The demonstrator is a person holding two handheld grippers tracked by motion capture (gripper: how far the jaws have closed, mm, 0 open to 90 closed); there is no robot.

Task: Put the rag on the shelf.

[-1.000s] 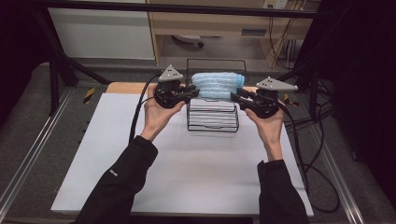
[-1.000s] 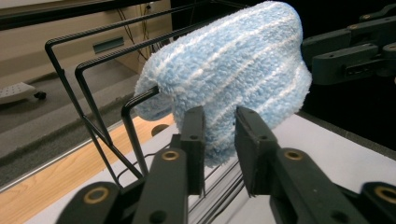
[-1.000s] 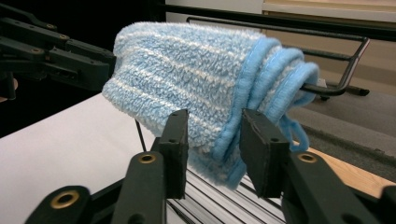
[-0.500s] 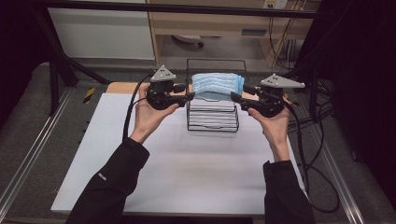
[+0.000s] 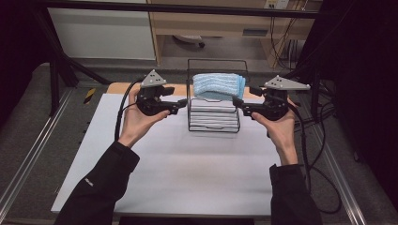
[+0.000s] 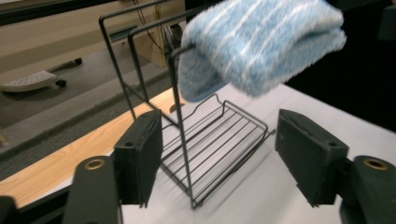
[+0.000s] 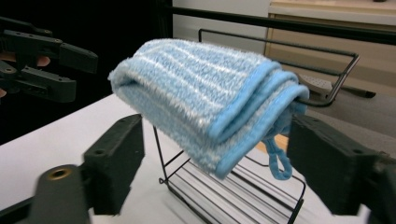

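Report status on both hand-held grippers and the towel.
Left hand-held gripper and right hand-held gripper just opened, jaws empty. Folded blue towel draped over the wire rack. Nothing in the way.

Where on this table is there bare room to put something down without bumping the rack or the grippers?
The widest bare patch is the white table top between the forearms, in front of the wire rack. Smaller strips lie outside each hand, toward the side edges. It is crowded at the far middle, where the left gripper and right gripper flank the rack and its blue cloth.
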